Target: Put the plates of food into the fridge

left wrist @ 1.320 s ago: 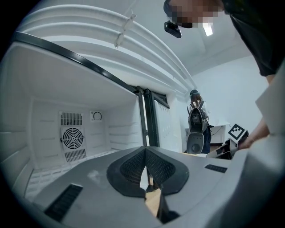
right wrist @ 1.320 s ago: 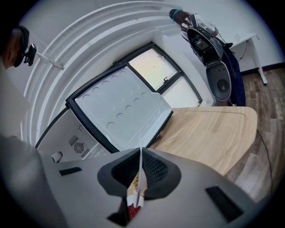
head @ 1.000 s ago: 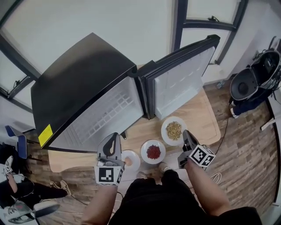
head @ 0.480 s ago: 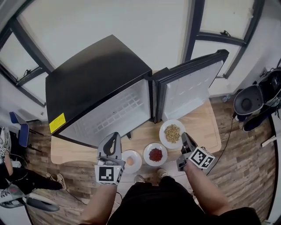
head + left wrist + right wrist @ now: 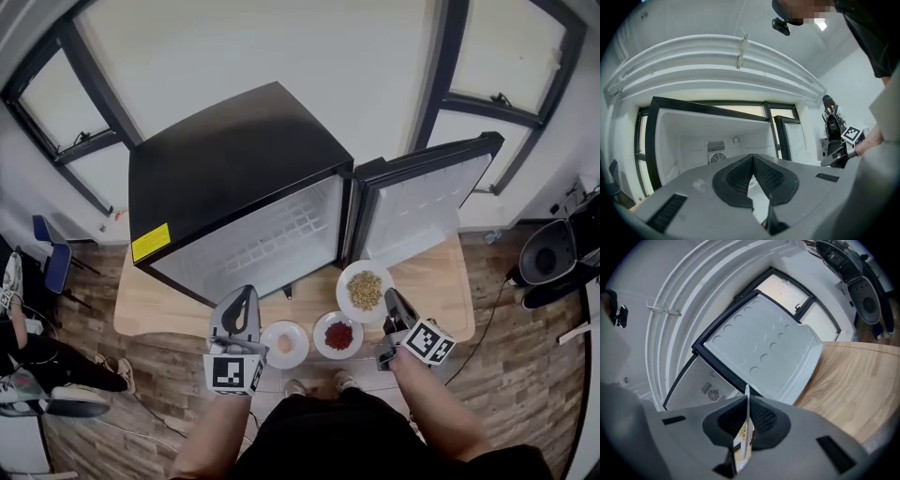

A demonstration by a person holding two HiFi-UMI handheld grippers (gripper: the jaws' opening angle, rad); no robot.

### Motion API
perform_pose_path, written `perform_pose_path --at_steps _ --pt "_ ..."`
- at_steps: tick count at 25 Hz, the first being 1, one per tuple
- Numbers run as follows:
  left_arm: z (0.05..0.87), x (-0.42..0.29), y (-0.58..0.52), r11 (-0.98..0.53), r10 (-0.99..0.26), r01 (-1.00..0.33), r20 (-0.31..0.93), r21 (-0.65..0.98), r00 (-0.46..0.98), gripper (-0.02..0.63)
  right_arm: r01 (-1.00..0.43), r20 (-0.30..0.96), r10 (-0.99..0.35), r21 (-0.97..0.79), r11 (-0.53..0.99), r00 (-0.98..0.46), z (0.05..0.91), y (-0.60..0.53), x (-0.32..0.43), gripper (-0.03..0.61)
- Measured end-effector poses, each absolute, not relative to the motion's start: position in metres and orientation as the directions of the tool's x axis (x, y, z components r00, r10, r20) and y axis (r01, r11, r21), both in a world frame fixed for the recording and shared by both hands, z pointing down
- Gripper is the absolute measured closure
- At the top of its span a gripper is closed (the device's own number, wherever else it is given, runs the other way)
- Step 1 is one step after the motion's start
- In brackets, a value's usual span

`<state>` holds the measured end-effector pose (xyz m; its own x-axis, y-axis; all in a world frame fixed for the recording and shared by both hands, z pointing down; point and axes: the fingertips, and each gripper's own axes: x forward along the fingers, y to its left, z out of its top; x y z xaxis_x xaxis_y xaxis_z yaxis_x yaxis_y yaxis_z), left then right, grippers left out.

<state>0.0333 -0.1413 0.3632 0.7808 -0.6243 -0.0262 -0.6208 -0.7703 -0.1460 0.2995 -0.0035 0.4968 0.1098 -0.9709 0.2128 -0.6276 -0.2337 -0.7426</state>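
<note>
My right hand-held gripper (image 5: 389, 300) pinches the grain plate (image 5: 365, 291) by its rim; my left hand-held gripper (image 5: 241, 294), pressed together, hangs beside the egg plate (image 5: 284, 343).

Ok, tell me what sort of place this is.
Probably a staged test room, not a home kitchen: a mini fridge stands open on a wooden table, with three plates of food, dark-framed windows and a plank floor.

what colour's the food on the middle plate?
Dark red food on the white middle plate. It shows best in the head view.
</note>
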Motion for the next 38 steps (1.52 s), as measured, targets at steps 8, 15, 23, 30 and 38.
perform_pose_path --at_steps 8,15,23,30,38 --pt "0.345 -0.010 -0.149 -0.699 -0.698 -0.697 -0.058 -0.163 0.714 0.609 -0.670 0.161 -0.987 -0.732 -0.127 0.011 0.468 -0.046 0.268 0.546" --pt "0.332 -0.049 -0.158 -0.633 -0.754 -0.757 -0.088 -0.165 0.650 0.609 -0.681 0.141 -0.987 -0.730 -0.049 -0.081 0.459 -0.082 0.236 0.546" --pt "0.321 -0.103 -0.175 -0.533 -0.825 -0.828 -0.109 -0.173 0.554 0.609 -0.699 0.102 -0.976 -0.712 0.065 -0.194 0.434 -0.131 0.187 0.546" --pt "0.323 -0.141 -0.188 -0.477 -0.860 -0.866 -0.119 -0.153 0.495 0.609 -0.698 0.085 -0.962 -0.705 0.124 -0.258 0.429 -0.171 0.150 0.546" --pt "0.324 -0.175 -0.203 -0.430 -0.886 -0.893 -0.127 -0.132 0.446 0.609 -0.701 0.071 -0.955 -0.695 0.161 -0.290 0.416 -0.216 0.115 0.546"
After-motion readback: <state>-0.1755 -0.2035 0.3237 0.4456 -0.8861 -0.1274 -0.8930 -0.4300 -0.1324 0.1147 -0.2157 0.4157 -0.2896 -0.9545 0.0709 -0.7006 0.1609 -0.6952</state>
